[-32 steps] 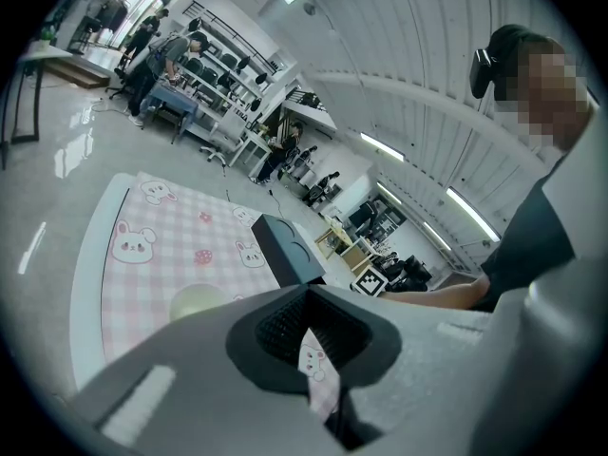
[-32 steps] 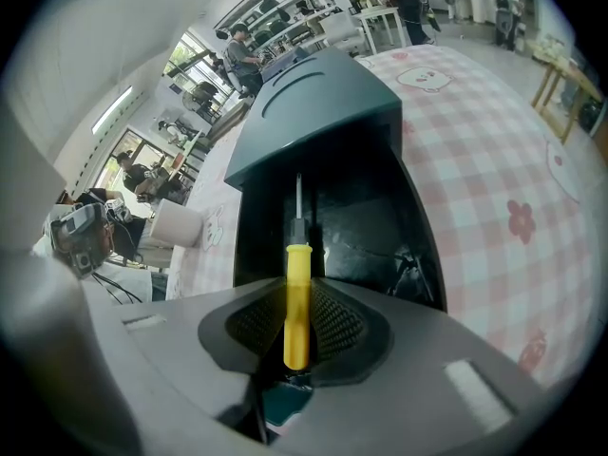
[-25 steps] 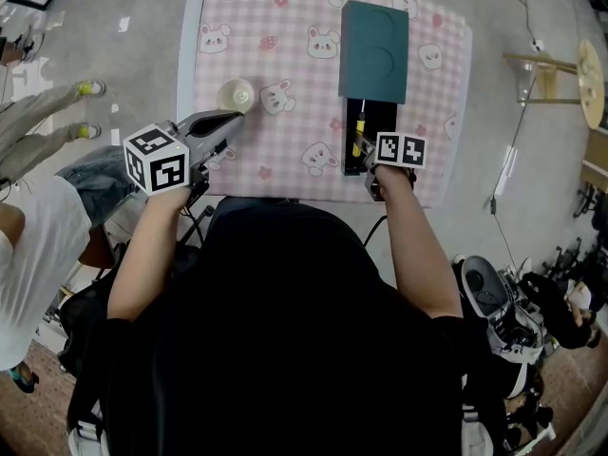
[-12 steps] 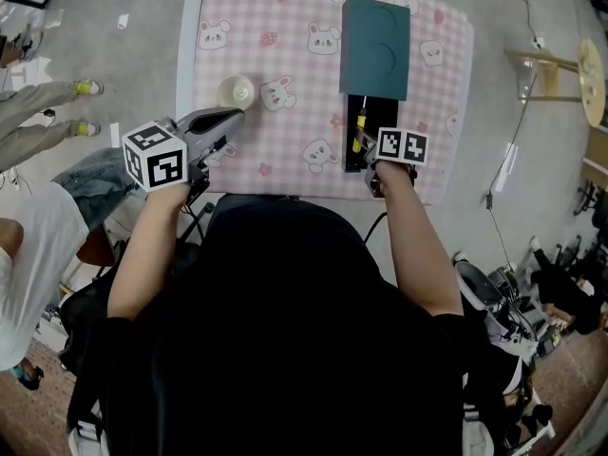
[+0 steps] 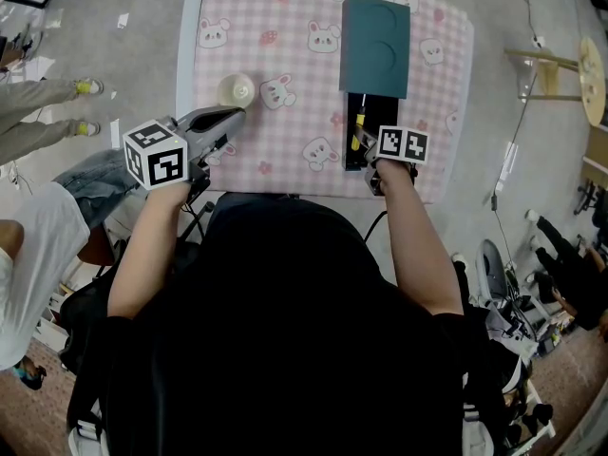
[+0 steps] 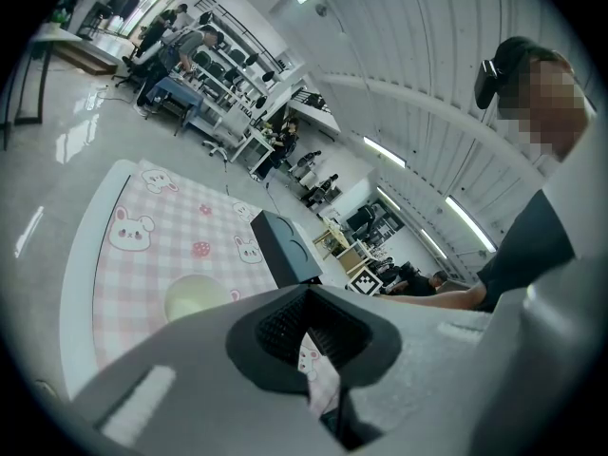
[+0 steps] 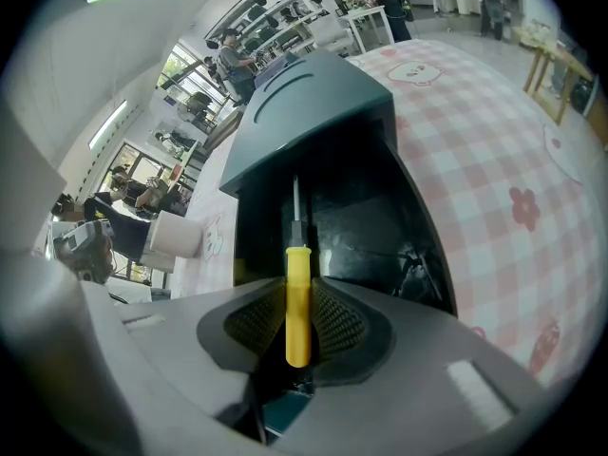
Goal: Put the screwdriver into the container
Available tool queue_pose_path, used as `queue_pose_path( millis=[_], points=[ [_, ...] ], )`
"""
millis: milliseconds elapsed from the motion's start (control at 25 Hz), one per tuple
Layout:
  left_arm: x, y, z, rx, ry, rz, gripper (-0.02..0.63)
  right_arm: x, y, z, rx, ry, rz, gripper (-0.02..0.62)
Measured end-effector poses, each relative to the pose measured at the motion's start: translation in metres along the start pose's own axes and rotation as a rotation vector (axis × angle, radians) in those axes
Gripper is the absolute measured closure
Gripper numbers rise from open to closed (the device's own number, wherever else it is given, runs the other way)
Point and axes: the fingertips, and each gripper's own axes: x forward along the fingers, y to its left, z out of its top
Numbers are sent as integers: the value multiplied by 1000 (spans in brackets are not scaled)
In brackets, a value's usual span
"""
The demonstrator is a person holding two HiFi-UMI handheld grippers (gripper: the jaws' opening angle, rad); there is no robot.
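The screwdriver [image 7: 297,302] has a yellow handle and a thin metal shaft. My right gripper [image 7: 297,329] is shut on its handle, with the shaft pointing forward into the open black inside of the container [image 7: 366,226]. The container is a long box with a dark teal lid [image 5: 374,34] slid back over its far half. In the head view the screwdriver [image 5: 358,131] hangs over the box's open near end [image 5: 380,114], just ahead of the right gripper [image 5: 365,148]. My left gripper [image 5: 232,116] is shut with nothing in it, over the table's left front.
A cream round object [image 5: 236,90] lies on the pink checked tablecloth [image 5: 285,27] just beyond the left gripper and shows again as the cream object [image 6: 195,298]. People stand on the floor to the left. A wooden stool [image 5: 560,74] is at the right.
The right gripper with the screwdriver has edged slightly forward over the open box. The left gripper has stayed in place.
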Motion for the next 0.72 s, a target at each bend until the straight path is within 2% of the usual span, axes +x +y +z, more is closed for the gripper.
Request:
queue_pose_path(
  millis=[720],
  points=[
    [-5, -15, 5, 24, -15, 1, 606, -16, 1, 1, 6, -36, 8, 469]
  ],
)
